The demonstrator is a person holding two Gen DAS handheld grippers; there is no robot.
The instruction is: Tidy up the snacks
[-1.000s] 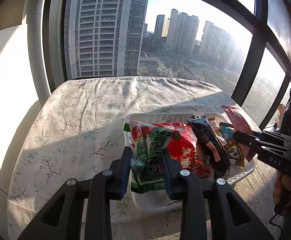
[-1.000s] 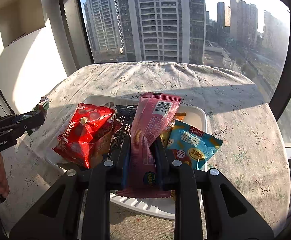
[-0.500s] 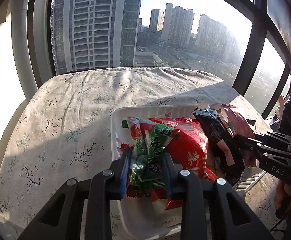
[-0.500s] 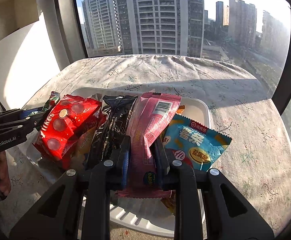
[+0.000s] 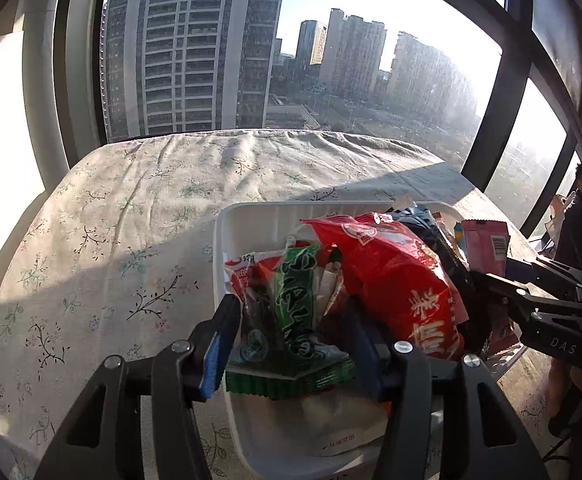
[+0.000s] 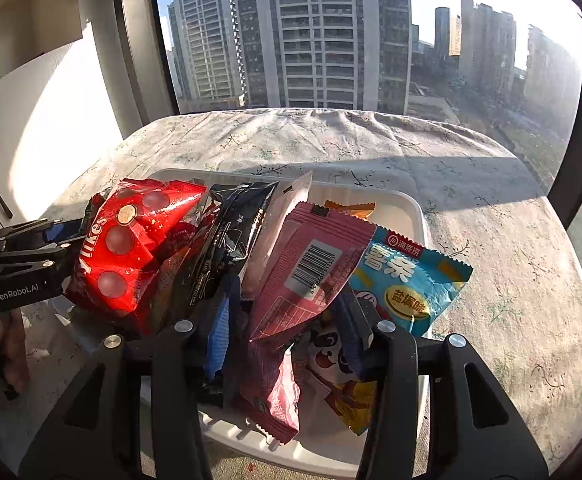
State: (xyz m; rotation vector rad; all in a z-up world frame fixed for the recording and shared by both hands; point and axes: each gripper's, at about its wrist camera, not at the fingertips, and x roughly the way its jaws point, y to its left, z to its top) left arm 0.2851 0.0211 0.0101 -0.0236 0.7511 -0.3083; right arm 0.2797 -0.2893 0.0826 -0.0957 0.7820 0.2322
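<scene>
Between the opening right tongs (image 6: pixel 287 332) one pink barcoded packet (image 6: pixel 311 272) stands loose; left tongs (image 5: pixel 291 340), opening, flank one green packet (image 5: pixel 295 304).

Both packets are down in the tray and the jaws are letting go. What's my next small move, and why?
Probably draw both grippers straight back. The left gripper is opening around the green packet, the right gripper around the pink packet. Both packets already stand in the white tray, and neither looks pinched.
</scene>
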